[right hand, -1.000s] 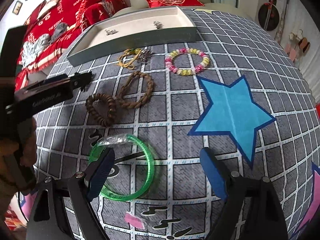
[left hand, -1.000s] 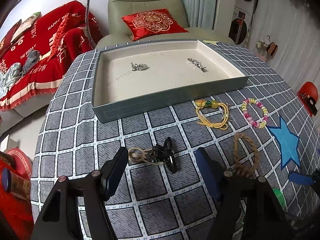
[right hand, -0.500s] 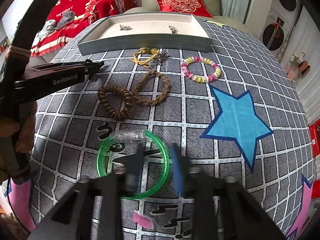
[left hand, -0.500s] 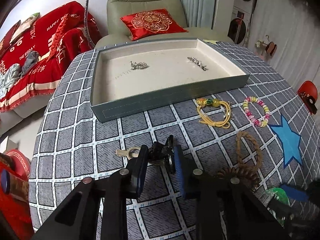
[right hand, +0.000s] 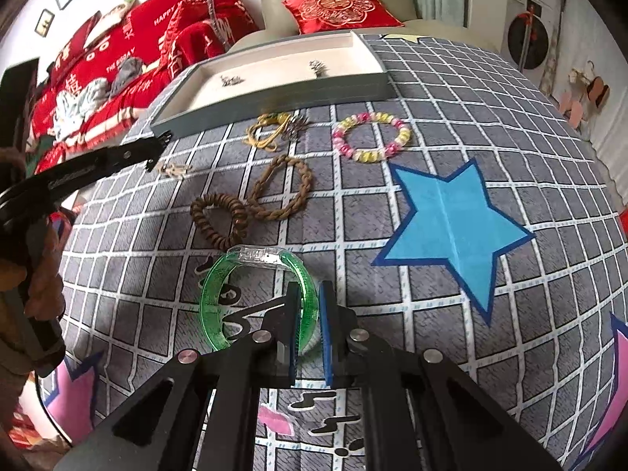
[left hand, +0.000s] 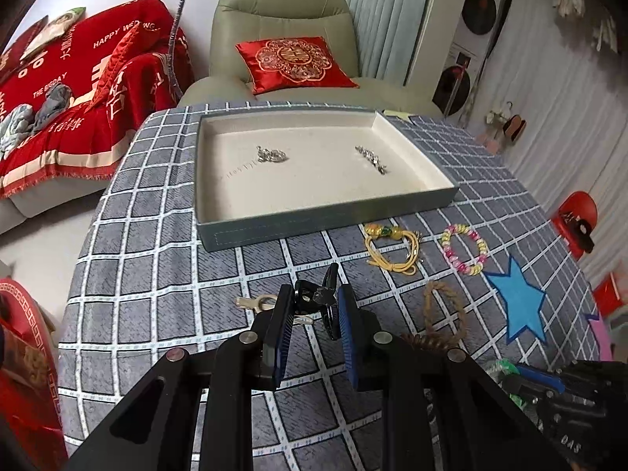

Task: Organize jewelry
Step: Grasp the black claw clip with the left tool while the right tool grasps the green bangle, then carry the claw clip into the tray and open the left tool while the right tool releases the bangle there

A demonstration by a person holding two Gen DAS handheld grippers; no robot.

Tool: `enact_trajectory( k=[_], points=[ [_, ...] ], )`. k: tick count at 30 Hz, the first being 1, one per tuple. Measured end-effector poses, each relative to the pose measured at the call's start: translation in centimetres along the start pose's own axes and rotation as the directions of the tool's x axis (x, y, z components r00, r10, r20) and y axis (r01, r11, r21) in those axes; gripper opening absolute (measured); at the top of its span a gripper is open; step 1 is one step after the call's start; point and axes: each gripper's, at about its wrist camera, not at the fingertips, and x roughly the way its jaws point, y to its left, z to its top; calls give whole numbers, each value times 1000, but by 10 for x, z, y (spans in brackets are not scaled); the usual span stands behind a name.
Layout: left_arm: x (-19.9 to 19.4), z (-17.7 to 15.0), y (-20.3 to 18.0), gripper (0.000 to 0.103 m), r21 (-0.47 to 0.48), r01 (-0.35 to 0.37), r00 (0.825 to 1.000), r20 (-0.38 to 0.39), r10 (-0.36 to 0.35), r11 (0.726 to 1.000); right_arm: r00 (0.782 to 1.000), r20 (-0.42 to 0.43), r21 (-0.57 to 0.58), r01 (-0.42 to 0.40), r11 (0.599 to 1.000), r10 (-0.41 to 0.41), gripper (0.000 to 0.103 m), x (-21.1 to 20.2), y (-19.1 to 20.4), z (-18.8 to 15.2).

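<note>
A: Gripping both pieces at once, you have the left gripper (left hand: 314, 306) closed on the black clip (left hand: 320, 302), and the right gripper (right hand: 310, 318) pinched on the rim of the green bangle (right hand: 259, 298). Both pieces are low over the cloth (left hand: 157, 274), well short of the tray (left hand: 314, 219).

B: How should I carry them over?

A: Lift straight up before you travel. A pale ring (left hand: 259, 301) hangs off the clip's left side, just outside the fingers, and it looks likely to drag or snag on the tray wall if you go in low. The bangle is held by one thin edge only, so I'd keep the wrist steady; it may swing or slip between the pads.

B: Where do I set them down?

A: The tray already holds two silver pieces (left hand: 271, 154), one left of centre and one to the right. Drop yours on bare lining between or in front of them, apart from each other. The yellow cord (left hand: 392, 249), bead bracelet (left hand: 463, 249) and two brown braids (right hand: 282, 186) lie on the cloth, yet to be moved.

B: Anything readable?

A: The red throw (left hand: 98, 78) says "HAPPY WED…" and "THE BIGDAY". The lettering on the left gripper's arm, seen from the right camera, is too blurred to read.
</note>
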Motion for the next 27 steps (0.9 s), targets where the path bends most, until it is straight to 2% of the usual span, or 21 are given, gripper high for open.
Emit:
enact_trajectory(
  k=[6,15,23,27],
  points=[
    [-13,11,9,39,-24,13,1000,23,-12,1000,999,36,41,-41,998,39,10,-13,-11,24],
    [-25,43,15,39,-27,17,997,74,-15,999,993,113,0,-41,999,41,10,-29,-11,85],
    [-20,80,20,39,0,-8,995,103,8,1000,987,144,14,-74,997,71,10,-20,-16,152],
    [-12,102,25,39,-13,-3,994,107,5,1000,988,145,14,-62,998,59,10,-3,-14,189]
  ],
)
